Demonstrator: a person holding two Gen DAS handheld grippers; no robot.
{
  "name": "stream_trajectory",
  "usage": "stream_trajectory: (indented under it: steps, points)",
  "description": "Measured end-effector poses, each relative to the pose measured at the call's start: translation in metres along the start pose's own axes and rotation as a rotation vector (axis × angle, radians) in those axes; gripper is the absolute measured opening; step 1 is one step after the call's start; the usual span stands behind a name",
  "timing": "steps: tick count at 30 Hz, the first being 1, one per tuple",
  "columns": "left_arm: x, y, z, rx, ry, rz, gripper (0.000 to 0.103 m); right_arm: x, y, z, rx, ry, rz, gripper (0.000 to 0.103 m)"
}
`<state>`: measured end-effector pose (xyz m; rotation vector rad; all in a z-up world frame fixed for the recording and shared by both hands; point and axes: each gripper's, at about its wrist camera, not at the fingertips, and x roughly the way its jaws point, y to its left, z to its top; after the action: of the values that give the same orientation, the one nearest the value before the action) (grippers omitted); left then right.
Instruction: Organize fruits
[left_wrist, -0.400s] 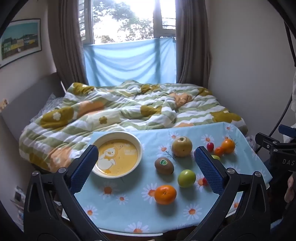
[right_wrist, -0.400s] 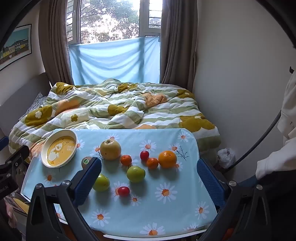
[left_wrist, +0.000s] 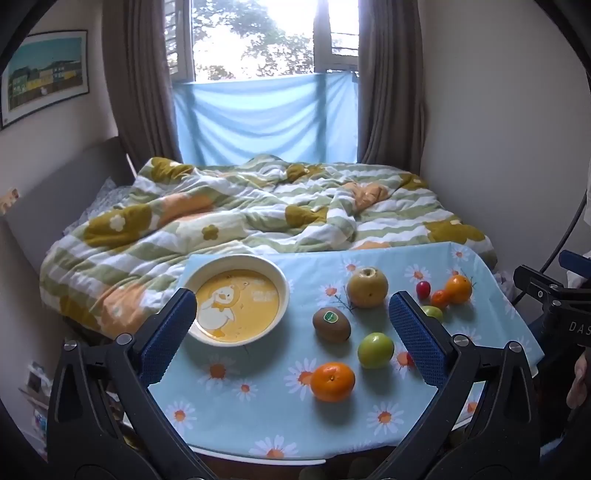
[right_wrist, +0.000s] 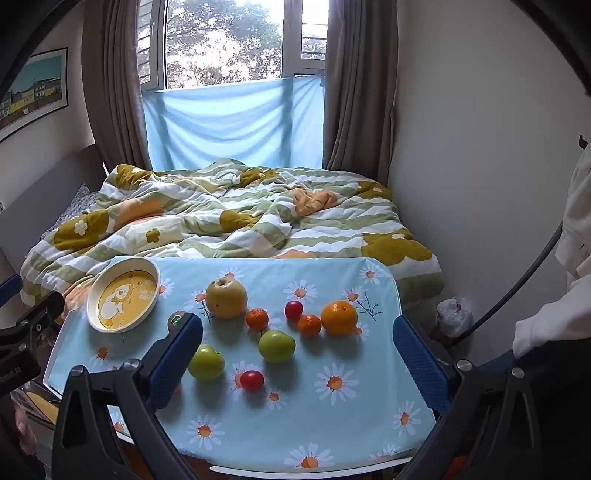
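Note:
A yellow duck bowl (left_wrist: 236, 302) (right_wrist: 123, 295) sits empty at the table's far left. Fruits lie loose on the daisy tablecloth (right_wrist: 314, 424): a yellow pear (left_wrist: 366, 287) (right_wrist: 226, 297), a kiwi (left_wrist: 331, 324), green apples (left_wrist: 375, 350) (right_wrist: 276, 345) (right_wrist: 205, 362), oranges (left_wrist: 332, 381) (right_wrist: 339, 317), small mandarins (right_wrist: 257, 318) (right_wrist: 309, 325) and red tomatoes (right_wrist: 252, 380) (right_wrist: 293, 309). My left gripper (left_wrist: 291, 325) is open and empty above the table's near left. My right gripper (right_wrist: 299, 350) is open and empty above the near right.
A bed with a striped flower quilt (left_wrist: 258, 206) lies right behind the table. A wall (right_wrist: 480, 147) stands to the right, with a white bag (right_wrist: 452, 312) on the floor. The right gripper's body (left_wrist: 557, 306) shows at the left wrist view's right edge.
Both views have shifted only slightly; both grippers stay open and no fruit has moved.

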<state>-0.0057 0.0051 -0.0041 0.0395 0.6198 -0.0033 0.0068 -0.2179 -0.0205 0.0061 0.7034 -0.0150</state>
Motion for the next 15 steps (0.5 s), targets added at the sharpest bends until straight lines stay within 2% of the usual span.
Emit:
stream_trajectory:
  steps: [15]
  points:
    - [-0.0055, 0.0033, -0.0014, -0.018, -0.01, 0.014, 0.103, -0.005, 0.004, -0.0037, -0.02, -0.012, 0.041, 0.103]
